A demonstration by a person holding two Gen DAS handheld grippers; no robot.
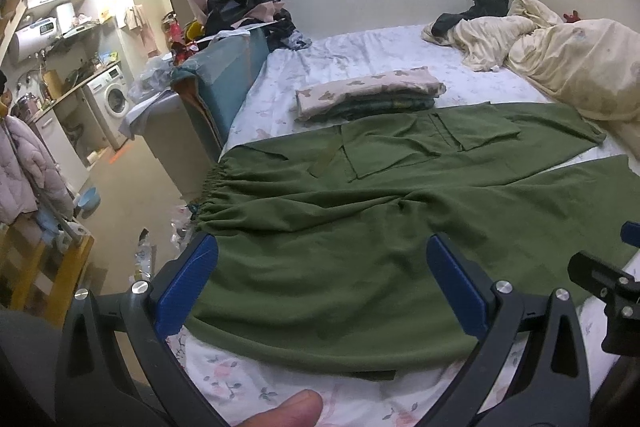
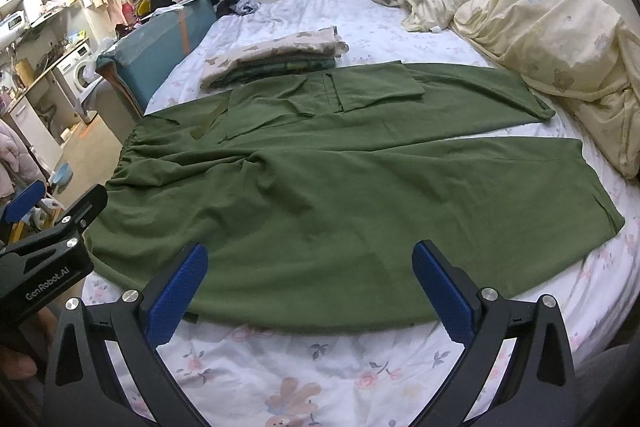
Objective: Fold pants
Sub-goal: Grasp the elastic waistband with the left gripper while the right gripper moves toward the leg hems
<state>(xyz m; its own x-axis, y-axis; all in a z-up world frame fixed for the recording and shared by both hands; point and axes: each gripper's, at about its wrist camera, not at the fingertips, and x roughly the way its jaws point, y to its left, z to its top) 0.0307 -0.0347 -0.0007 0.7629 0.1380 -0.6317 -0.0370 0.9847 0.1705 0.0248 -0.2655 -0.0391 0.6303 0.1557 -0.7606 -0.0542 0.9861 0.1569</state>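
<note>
Left gripper (image 1: 322, 253) spread wide, empty, hovering above near edge of green pants (image 1: 360, 219). Right gripper (image 2: 310, 261) likewise spread, empty, above same near edge, further toward leg end. Pants flat on bed (image 2: 320, 355), unfolded; elastic waistband (image 1: 210, 193) off to left of both grippers, two legs running right with gap between hems. Just beyond pants: stack of folded clothes (image 2: 272, 61). Far right beyond: crumpled cream duvet (image 2: 552, 39). Far left, past bed edge: washing machine (image 1: 114, 97).
</note>
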